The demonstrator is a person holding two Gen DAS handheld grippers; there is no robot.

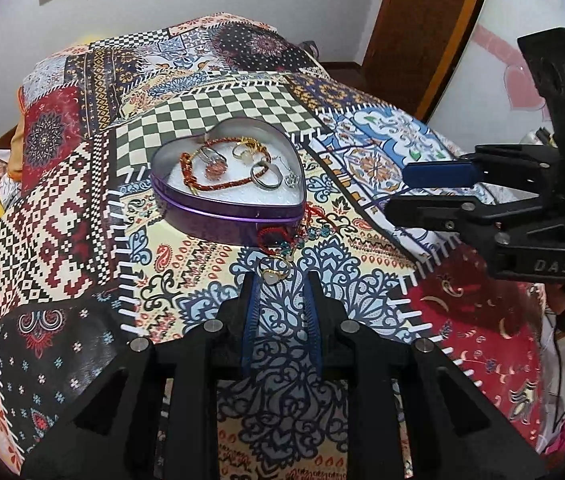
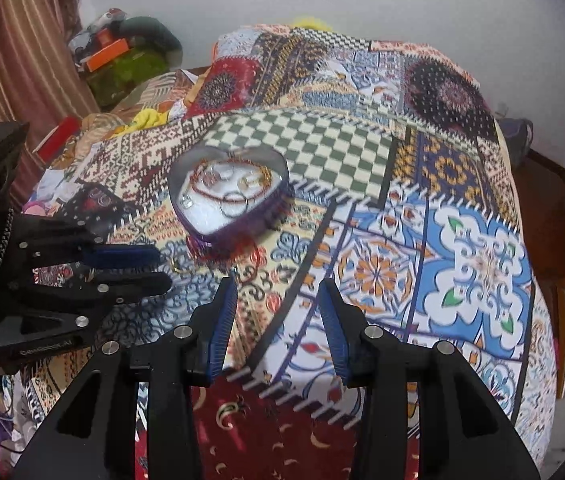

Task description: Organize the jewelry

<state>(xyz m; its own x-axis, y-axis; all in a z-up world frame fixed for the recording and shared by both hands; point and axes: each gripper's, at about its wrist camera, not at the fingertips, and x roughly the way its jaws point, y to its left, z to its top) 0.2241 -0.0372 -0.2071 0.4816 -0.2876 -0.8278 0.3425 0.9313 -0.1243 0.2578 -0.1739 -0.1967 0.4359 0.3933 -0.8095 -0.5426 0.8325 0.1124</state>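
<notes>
A purple heart-shaped tin (image 1: 222, 212) with a white lining sits on the patchwork bedspread. It holds a red braided cord bracelet (image 1: 218, 186), several rings and a silver band (image 1: 268, 176). Against the tin's near wall lies a red and teal beaded bracelet (image 1: 288, 236). A gold ring with a pale stone (image 1: 272, 272) lies just in front of it, right at the tips of my left gripper (image 1: 282, 280). The jaws stand narrowly open and press on nothing. My right gripper (image 2: 278, 280) hovers open and empty over the bedspread, to the right of the tin (image 2: 238, 232). Each gripper shows in the other's view: the right gripper (image 1: 396, 189) and the left gripper (image 2: 160, 270).
The bedspread (image 1: 82, 200) covers a bed and falls away at its edges. A wooden door (image 1: 422, 20) stands at the back right. Piled clothes and boxes (image 2: 122, 60) and a striped curtain (image 2: 14, 60) lie to the bed's left.
</notes>
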